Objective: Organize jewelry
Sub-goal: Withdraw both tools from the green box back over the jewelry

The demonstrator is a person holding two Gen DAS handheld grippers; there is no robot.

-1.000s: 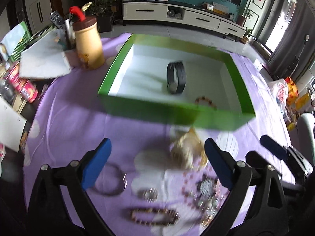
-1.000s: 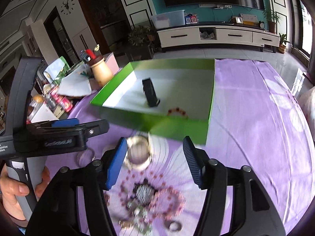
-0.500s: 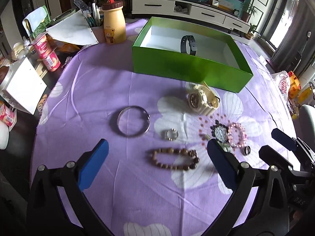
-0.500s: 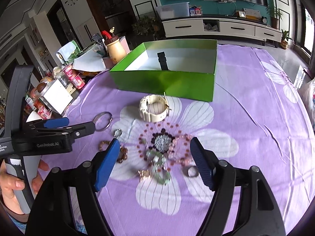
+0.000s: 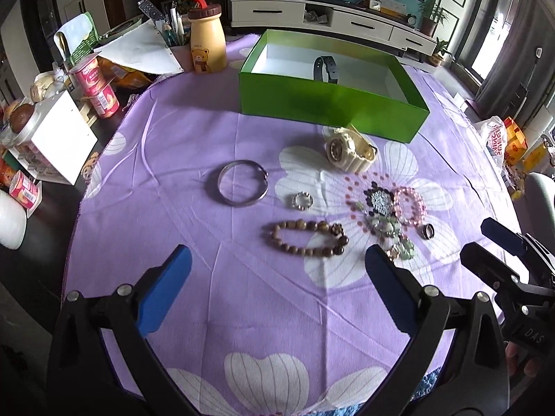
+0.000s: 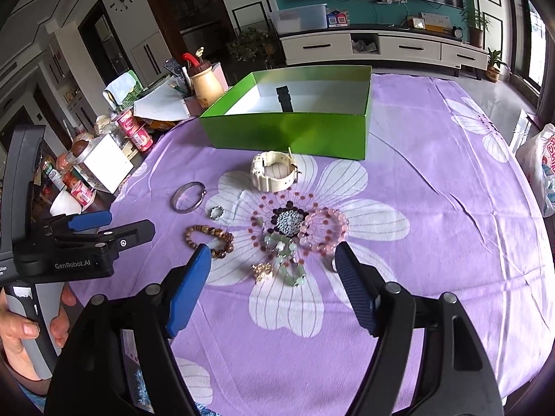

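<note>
While both my left tongs [image 5: 277, 263] and right tongs [image 6: 272, 254] stand wide apart, gripping nothing above the purple flowered cloth [image 5: 194, 152], the black strap [image 5: 325, 69] lies inside the green cardboard box [image 5: 329, 104], the cream plastic watch [image 5: 350, 149] just before it.

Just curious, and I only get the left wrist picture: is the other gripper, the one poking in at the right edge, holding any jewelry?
Observer: No. In the right wrist view the right gripper is open and empty, hovering above the green bead bracelet.
Operator: And who holds the gripper I'm looking along?
Observer: A bare hand is wrapped around the grey handle of the left gripper.
Operator: Any writing on it?
Observer: Yes, its black body reads GenRobot.AI.
</note>
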